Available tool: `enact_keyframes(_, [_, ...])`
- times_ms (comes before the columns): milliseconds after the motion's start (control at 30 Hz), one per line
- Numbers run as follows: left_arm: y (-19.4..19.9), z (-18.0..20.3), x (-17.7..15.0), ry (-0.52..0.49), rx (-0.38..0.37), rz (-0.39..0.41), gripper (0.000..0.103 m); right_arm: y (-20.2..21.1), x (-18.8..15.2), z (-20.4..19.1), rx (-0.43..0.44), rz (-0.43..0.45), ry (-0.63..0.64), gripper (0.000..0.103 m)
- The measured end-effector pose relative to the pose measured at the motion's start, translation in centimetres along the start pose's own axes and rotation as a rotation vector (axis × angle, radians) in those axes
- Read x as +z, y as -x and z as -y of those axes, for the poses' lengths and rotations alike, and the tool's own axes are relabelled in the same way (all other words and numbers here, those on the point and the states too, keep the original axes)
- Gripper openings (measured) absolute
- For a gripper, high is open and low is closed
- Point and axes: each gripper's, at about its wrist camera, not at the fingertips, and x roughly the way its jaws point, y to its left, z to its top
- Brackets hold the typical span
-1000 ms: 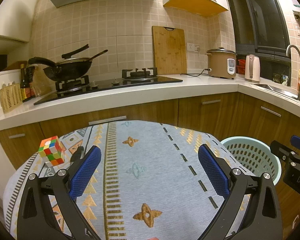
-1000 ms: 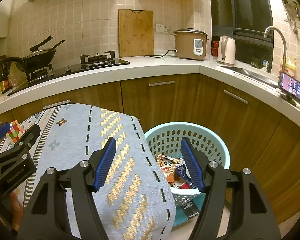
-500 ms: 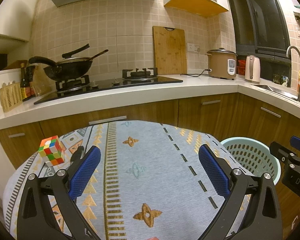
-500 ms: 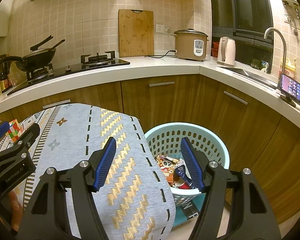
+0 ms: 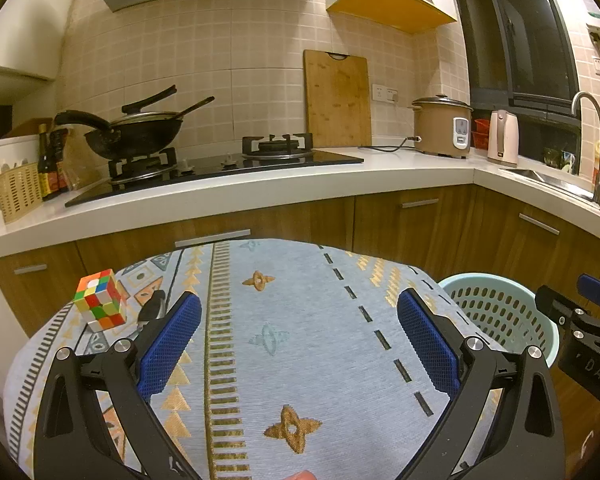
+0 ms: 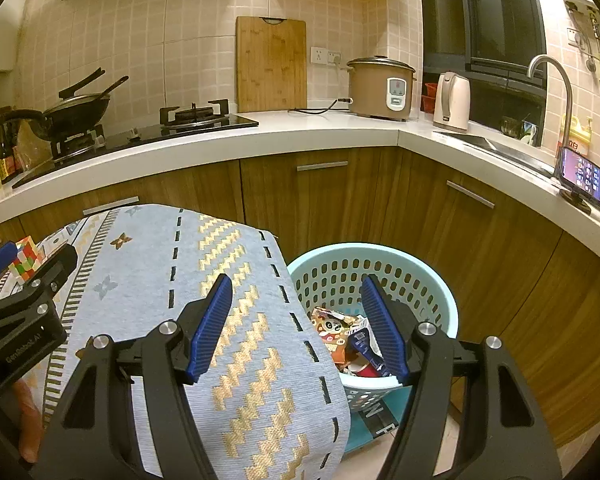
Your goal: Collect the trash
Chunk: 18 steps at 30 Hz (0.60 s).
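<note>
Several crumpled snack wrappers lie inside the pale-blue perforated plastic basket on the floor beside the patterned grey tablecloth. Left gripper and right gripper both gape, empty.

Two forward wrist views, shared tablecloth and basket

Your left tongs stand wide apart, both blue pads bare, nothing between them, pointing forward and tilted slightly down. Your right tongs are spread too, gripping nothing, angled a little downward. The 2 sit side by side, and your fingers show under the left tool.
</note>
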Motion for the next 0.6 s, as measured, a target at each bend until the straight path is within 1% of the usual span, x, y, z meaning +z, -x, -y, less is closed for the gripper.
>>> enact_keyframes(300, [0.03,-0.01,0.0,0.003,-0.004,-0.004,0.095,-0.13,-0.18,-0.08,-0.009,-0.003,0.006,0.063])
enact_keyframes(600, [0.11,0.06,-0.01,0.006,0.008,-0.001,0.095,-0.22,-0.13,-0.12,-0.007,-0.002,0.005,0.063])
